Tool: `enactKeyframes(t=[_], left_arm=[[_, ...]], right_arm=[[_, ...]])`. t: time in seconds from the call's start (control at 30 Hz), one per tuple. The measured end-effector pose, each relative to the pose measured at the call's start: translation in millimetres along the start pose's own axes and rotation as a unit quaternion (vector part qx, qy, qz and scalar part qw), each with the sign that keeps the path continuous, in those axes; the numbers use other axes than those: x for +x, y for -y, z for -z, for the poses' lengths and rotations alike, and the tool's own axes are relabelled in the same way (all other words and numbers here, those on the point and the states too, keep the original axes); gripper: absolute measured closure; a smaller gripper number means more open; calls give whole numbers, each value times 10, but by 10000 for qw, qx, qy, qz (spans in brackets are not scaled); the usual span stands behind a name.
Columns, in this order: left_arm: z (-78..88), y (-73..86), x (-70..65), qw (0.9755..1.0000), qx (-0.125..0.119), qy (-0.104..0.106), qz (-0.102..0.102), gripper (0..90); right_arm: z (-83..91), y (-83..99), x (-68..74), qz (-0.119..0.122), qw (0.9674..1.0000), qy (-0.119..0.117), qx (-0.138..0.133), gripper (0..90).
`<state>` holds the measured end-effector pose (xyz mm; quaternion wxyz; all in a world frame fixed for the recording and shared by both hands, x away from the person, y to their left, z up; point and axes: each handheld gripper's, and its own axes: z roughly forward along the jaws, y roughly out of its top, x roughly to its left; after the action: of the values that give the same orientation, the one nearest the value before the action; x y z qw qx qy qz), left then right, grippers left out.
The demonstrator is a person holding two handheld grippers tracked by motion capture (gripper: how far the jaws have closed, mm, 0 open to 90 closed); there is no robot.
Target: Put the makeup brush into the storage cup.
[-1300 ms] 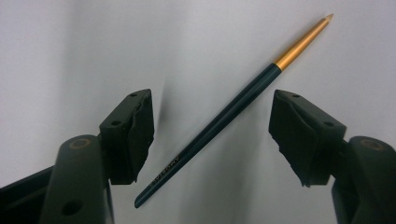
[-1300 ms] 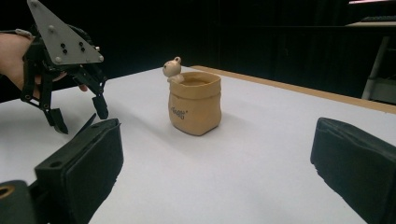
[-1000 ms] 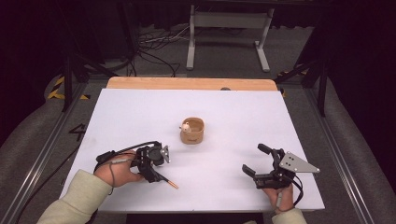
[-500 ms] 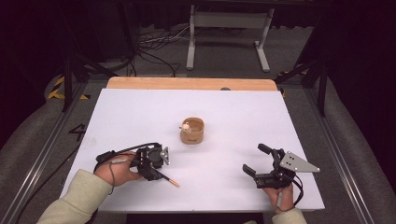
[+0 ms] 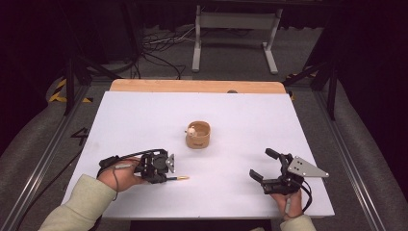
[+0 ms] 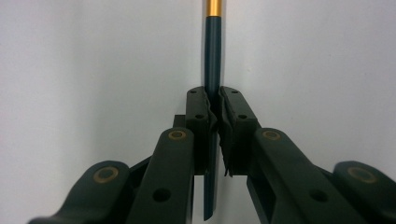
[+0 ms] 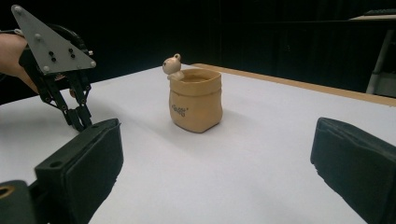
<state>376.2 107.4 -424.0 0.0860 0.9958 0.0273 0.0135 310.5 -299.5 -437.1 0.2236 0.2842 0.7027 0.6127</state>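
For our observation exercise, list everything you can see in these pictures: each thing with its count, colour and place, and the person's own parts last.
Table: one, white top with a wooden strip along the far edge, centre of the high view.
Cup: one, tan, shaped like a sack with a small bear figure on its rim, upright near the table's middle.
Pen: one, dark teal with a gold band, lying on the table's near left, clamped in the left tool.
Metal stand: one, grey, on the floor beyond the table.
Cables: several, black, on the floor behind the table.
Left tool: one, black, jaws have just been closing and are shut on the pen.
Right tool: one, black with a grey plate, jaws open, near right.
Sleeves: two, pale, bottom edge.
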Motion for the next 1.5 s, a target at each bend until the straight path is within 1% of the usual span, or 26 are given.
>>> enactKeyframes(t=[0.03,0.07,0.1,0.2,0.3,0.37,0.47,0.57,0.63,0.67,0.7,0.77,0.8,0.87,0.9,0.93,0.97,1.03,1.13,1.17,1.27,1.3,1.33,1.4,1.43,1.5], left_arm=[[7,6,-3,10000,-39,-4,20,830],[18,9,4,10000,-79,-32,-34,831],[36,13,7,9999,-120,-42,-29,831],[95,32,6,9994,-318,-83,54,832],[159,43,9,9984,-551,-139,77,832],[220,47,1,9967,-768,-200,160,832],[291,53,-18,9928,-1153,-248,195,831],[347,62,-41,9886,-1459,-289,239,832],[387,72,-52,9848,-1688,-289,304,832],[398,75,-56,9837,-1743,-271,351,832],[415,77,-63,9813,-1874,-291,344,831],[439,81,-77,9778,-2040,-294,368,831],[439,81,-77,9778,-2040,-294,368,831],[461,87,-94,9737,-2229,-282,391,832],[473,89,-105,9704,-2367,-302,380,831],[483,93,-111,9691,-2419,-303,389,831],[495,100,-121,9655,-2556,-320,390,831],[518,122,-133,9596,-2758,-368,410,832],[539,175,-138,9470,-3158,-342,476,832],[540,185,-139,9447,-3222,-348,495,831],[535,216,-159,9328,-3552,-286,538,831],[536,221,-163,9301,-3625,-279,528,831],[540,231,-172,9243,-3768,-275,546,831],[546,247,-179,9178,-3926,-240,546,831],[543,251,-184,9131,-4027,-230,595,832],[536,257,-192,9048,-4208,-191,627,832]], right_arm=[[0,1,0,-4,10000,0,2,26],[-1,1,-1,-1,10000,0,6,26],[-1,0,-1,3,10000,2,17,26],[-5,4,-5,5,10000,3,12,26],[-4,3,-3,6,10000,8,25,26],[-3,2,-2,15,10000,13,28,26],[-4,0,0,22,10000,14,30,26],[-5,-2,3,43,10000,10,38,27],[-5,-2,4,44,10000,8,44,27],[-5,-2,3,44,10000,7,43,27],[-5,-2,3,46,10000,7,43,27],[-6,-3,5,49,10000,11,42,27],[-6,-3,5,49,10000,11,45,27],[-8,-3,6,57,10000,5,40,27],[-8,-3,7,59,10000,-1,42,27],[-9,-4,8,62,10000,-3,47,27],[-9,-4,9,61,10000,-4,47,27],[-9,-5,10,75,10000,-2,47,27],[-9,-5,10,75,10000,-4,48,27],[-9,-5,11,68,10000,-5,61,28],[-10,-5,13,76,9999,-12,69,28],[-10,-5,14,73,9999,-13,68,27],[-11,-5,14,70,10000,-14,69,27],[-13,-4,16,66,10000,-15,69,28],[-14,-4,16,71,10000,-14,68,28],[-16,-4,18,75,9999,-19,79,28]])
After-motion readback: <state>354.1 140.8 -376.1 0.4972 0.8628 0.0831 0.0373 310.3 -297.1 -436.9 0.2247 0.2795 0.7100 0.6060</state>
